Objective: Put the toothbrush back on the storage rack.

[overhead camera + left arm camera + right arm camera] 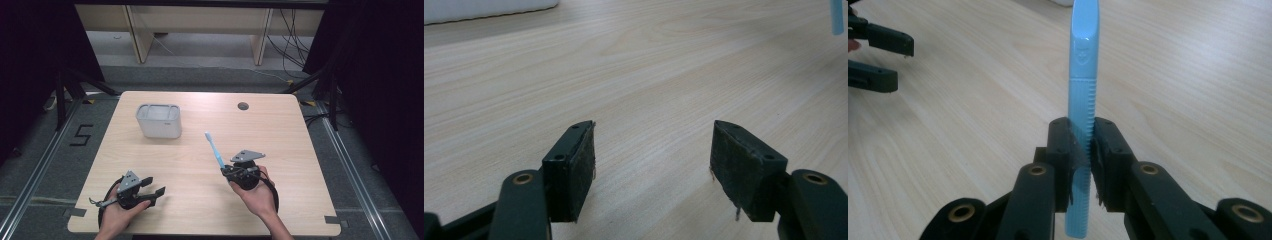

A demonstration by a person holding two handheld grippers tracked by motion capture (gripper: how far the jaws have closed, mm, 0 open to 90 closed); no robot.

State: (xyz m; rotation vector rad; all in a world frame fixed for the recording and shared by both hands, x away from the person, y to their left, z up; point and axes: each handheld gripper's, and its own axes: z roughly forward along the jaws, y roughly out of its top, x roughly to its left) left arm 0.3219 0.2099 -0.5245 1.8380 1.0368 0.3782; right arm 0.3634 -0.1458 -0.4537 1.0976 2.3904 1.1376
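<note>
The left claw [156, 186] rested low over the desk [200, 200], jaws wide with nothing between them. The right claw [223, 170] clamped a light blue toothbrush [215, 148] by its handle, head slanting away. Farther off stood a grey container [158, 120].

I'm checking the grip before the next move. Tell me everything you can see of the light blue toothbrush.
The light blue plastic toothbrush is slim, with a ribbed handle edge and a small embossed mark. The right gripper is shut on its handle near the lower end. In the high view it juts from the jaws toward the table's far side, its white-bristled head at the far end.
</note>
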